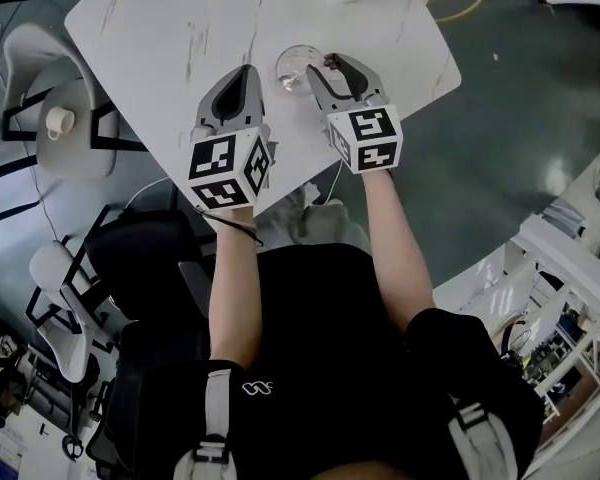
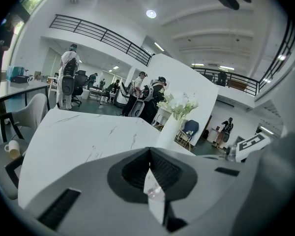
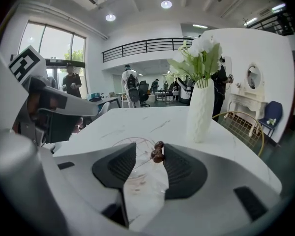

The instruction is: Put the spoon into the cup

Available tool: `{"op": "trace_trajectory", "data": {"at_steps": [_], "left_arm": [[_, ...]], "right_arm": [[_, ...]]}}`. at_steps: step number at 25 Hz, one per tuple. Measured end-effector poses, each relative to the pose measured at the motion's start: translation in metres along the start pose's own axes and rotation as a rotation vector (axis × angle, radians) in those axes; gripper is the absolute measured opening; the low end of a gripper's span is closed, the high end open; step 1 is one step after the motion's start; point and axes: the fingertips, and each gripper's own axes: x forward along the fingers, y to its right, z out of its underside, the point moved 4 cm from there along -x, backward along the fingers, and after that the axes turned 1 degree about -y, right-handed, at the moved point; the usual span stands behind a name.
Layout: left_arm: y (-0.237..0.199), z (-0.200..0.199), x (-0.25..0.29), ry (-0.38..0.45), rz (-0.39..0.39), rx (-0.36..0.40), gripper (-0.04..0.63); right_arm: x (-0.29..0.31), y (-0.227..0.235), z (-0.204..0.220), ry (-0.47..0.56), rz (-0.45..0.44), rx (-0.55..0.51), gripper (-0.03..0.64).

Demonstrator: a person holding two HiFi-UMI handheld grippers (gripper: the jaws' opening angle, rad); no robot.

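Note:
A clear glass cup (image 1: 292,68) stands on the white marble table (image 1: 170,28), near its front edge. My right gripper (image 1: 325,66) hangs at the cup's right rim, jaws open. In the right gripper view the cup (image 3: 139,156) shows between the spread jaws of the right gripper (image 3: 150,150). The spoon's dark brown knobbed end (image 3: 158,152) rests against the right pad, and its thin clear stem slants down into the cup. The spoon (image 1: 330,63) is only a dark speck in the head view. My left gripper (image 1: 244,72) (image 2: 150,152) hovers just left of the cup, shut and holding nothing.
A white vase of flowers (image 3: 201,107) (image 2: 170,128) stands at the table's far right edge, beside a gold wire chair (image 3: 243,127). A grey chair (image 1: 70,128) with a small white cup on it sits left of the table. People stand far off in the hall.

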Motion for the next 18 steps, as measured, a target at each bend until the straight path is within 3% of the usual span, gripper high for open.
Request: {"op": "trace_trajectory", "data": {"at_steps": [7, 18], "left_arm": [[0.005, -0.017, -0.012, 0.046, -0.005, 0.009, 0.015], [0.016, -0.090, -0.032, 0.223, 0.001, 0.080, 0.015]], "right_arm": [[-0.016, 0.012, -0.011, 0.025, 0.042, 0.047, 0.190], [-0.053, 0.013, -0.107, 0.282, 0.058, 0.004, 0.139]]}}
